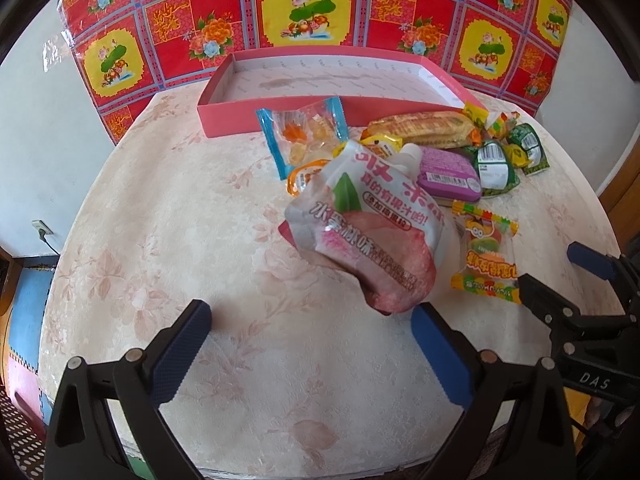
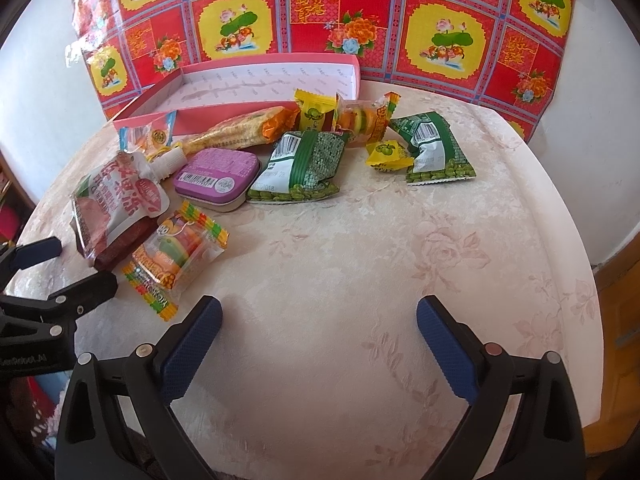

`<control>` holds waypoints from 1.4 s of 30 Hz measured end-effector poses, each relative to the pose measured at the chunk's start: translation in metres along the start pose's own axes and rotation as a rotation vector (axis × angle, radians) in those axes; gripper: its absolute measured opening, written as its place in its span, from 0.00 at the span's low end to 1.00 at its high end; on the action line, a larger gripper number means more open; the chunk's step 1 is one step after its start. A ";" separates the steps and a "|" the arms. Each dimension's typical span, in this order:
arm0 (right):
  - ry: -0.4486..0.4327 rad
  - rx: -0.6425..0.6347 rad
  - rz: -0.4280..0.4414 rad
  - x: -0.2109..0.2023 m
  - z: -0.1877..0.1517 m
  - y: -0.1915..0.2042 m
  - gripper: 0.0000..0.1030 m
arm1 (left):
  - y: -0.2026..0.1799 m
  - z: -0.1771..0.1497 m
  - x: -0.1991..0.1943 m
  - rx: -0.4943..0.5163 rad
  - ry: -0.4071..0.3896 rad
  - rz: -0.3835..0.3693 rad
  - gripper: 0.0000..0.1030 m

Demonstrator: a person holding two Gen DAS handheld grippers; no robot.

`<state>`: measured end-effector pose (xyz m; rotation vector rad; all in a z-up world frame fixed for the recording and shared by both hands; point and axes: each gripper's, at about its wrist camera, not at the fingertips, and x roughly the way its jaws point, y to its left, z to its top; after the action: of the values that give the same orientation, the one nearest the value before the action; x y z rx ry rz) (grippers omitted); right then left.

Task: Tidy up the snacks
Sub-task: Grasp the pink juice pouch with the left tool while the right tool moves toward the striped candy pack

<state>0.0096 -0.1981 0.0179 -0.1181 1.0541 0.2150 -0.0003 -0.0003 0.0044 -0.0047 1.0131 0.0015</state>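
Note:
A pile of snacks lies on the round table in front of an empty pink box (image 1: 276, 114) (image 2: 256, 110). Nearest is a white and pink peach jelly pouch (image 1: 368, 232) (image 2: 116, 208), propped on the pile. Around it lie a purple tin (image 1: 448, 172) (image 2: 218, 176), a burger gummy packet (image 1: 486, 256) (image 2: 176, 256), two green pea packets (image 2: 304, 164) and a long corn-patterned pack (image 2: 240, 128). My left gripper (image 1: 312, 344) (image 2: 66, 268) is open just short of the pouch. My right gripper (image 2: 320, 340) (image 1: 564, 276) is open over bare tablecloth.
A blue-edged clear candy packet (image 1: 304, 136) leans on the box front. Small yellow candies (image 2: 388, 154) lie between the pea packets. The floral tablecloth (image 1: 160, 240) is bare at left and front. A red patterned sheet (image 1: 304, 4) covers the wall behind.

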 end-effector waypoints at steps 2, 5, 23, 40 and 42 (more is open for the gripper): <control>0.001 -0.002 0.002 -0.001 -0.001 0.000 0.96 | 0.002 0.000 -0.003 -0.012 -0.008 -0.032 0.90; -0.001 -0.007 0.008 -0.003 -0.002 0.001 0.92 | 0.005 0.002 -0.008 -0.021 -0.027 -0.062 0.87; -0.056 -0.030 0.082 -0.018 0.002 0.001 0.84 | -0.024 0.034 -0.012 0.102 -0.105 -0.062 0.87; -0.043 0.019 0.105 -0.015 0.005 -0.006 0.84 | -0.033 0.038 0.009 0.111 -0.122 -0.039 0.89; -0.043 0.024 0.104 -0.015 0.005 -0.007 0.84 | -0.035 0.037 0.009 0.124 -0.130 -0.028 0.89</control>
<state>0.0080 -0.2057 0.0337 -0.0364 1.0205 0.2976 0.0360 -0.0350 0.0161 0.0932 0.8815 -0.0859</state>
